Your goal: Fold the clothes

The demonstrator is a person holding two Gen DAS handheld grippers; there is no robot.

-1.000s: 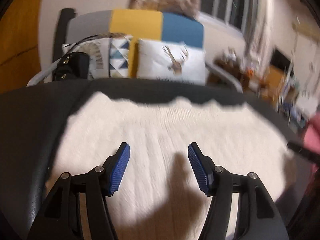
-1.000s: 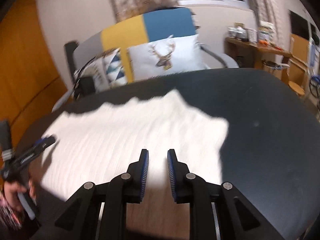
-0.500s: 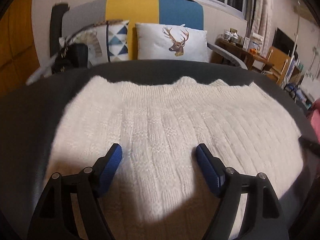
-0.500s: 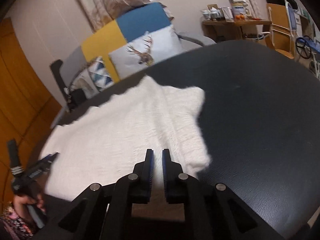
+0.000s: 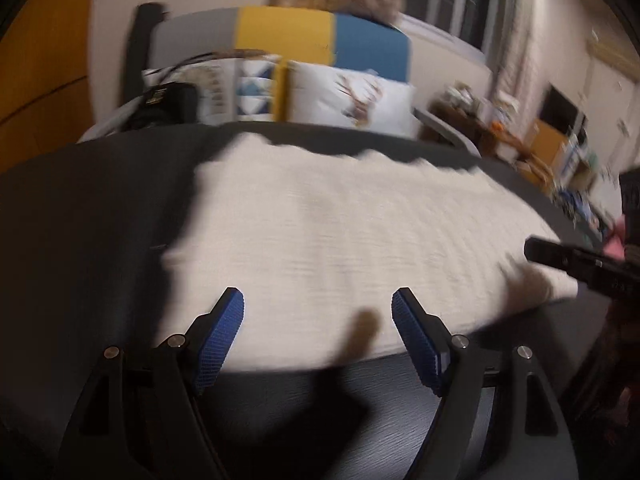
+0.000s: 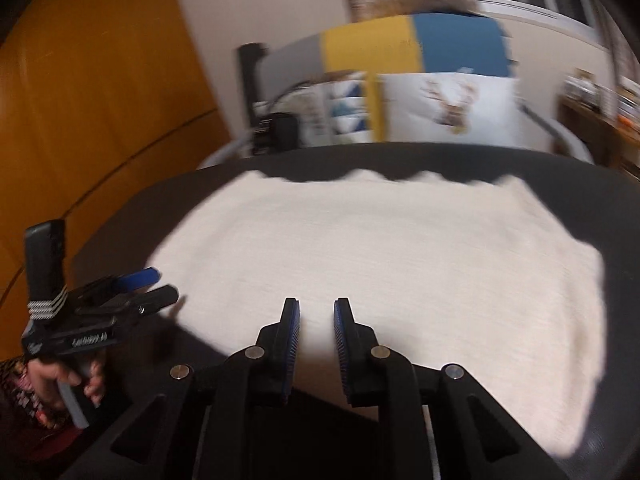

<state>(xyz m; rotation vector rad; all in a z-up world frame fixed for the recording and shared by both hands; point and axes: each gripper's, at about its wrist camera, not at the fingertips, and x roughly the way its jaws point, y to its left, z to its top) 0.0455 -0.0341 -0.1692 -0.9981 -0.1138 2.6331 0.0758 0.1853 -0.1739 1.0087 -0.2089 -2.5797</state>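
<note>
Cream knit garment (image 6: 384,264) lies as one flat rectangle on the dark table (image 6: 520,168), at 12 o'clock from both claws. My left gripper (image 5: 318,320) gapes wide; my right gripper (image 6: 316,320) is parted, empty. Fold stage unclear.

cream knit garment (image 6: 384,264) spread flat on a dark round table (image 6: 500,162), right gripper (image 6: 316,312) above its near edge with a narrow gap between blue pads, left gripper (image 6: 154,286) at the garment's left edge, parted, held by a hand (image 6: 60,376), deer cushion (image 6: 450,110) behind
</note>
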